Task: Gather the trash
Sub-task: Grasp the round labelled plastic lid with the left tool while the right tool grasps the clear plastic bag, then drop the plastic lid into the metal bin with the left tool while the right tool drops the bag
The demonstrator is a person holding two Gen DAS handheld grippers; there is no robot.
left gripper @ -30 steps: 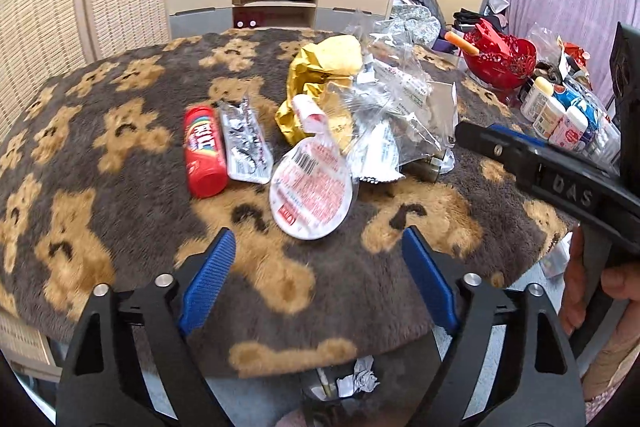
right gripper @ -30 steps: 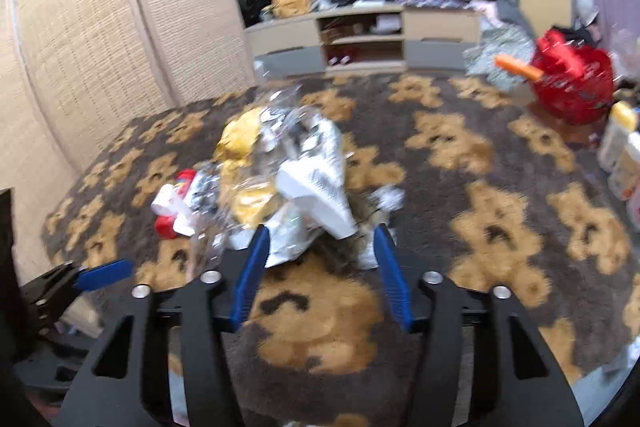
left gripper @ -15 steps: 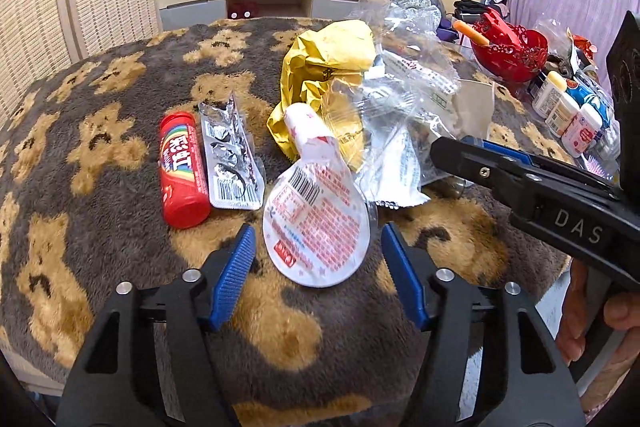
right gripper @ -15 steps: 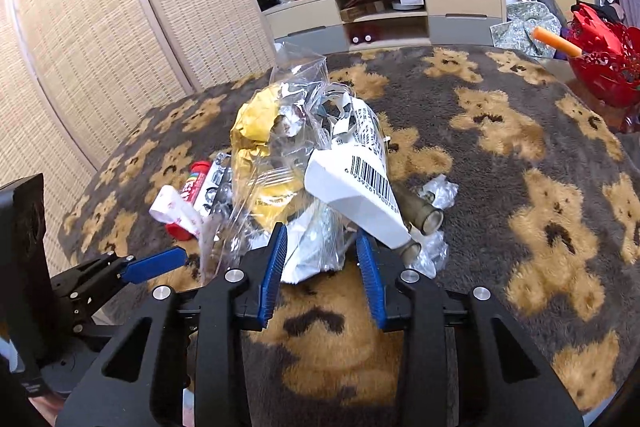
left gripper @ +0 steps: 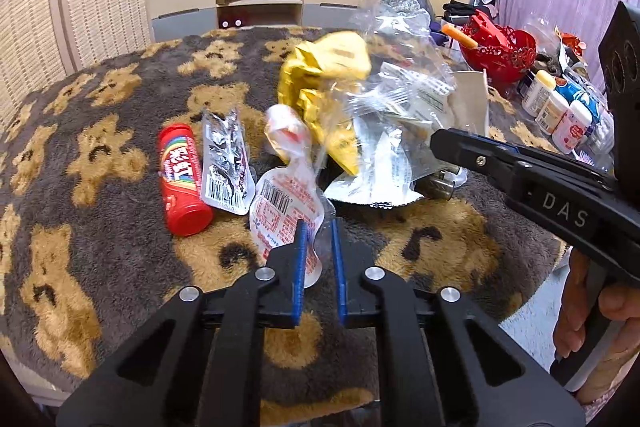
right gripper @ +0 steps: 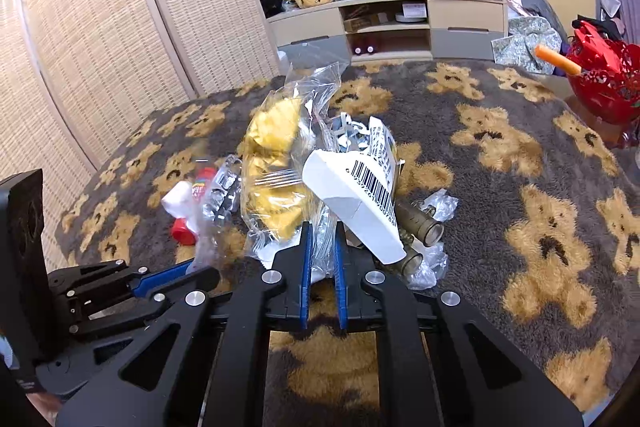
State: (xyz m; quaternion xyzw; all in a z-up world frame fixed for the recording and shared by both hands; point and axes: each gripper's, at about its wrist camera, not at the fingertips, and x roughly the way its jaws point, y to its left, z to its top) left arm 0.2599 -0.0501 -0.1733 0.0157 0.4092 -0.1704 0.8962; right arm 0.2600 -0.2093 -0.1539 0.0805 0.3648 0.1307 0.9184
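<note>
Two grippers, left and right, each pinch one wrapper.

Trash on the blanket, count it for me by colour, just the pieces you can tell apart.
Red: 1, tube
Silver: 1, blister pack
Yellow: 1, wrapper
White and red: 1, lid, in the left claw
White: 1, carton
Clear: 1, bag, in the right claw
Brown: 2, vials
Total: 8

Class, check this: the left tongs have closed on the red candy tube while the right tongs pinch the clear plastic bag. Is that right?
Not quite. The left wrist view shows the left tongs closed on the white printed pouch; the red candy tube lies untouched beside it. The right tongs do pinch the clear plastic bag.
</note>
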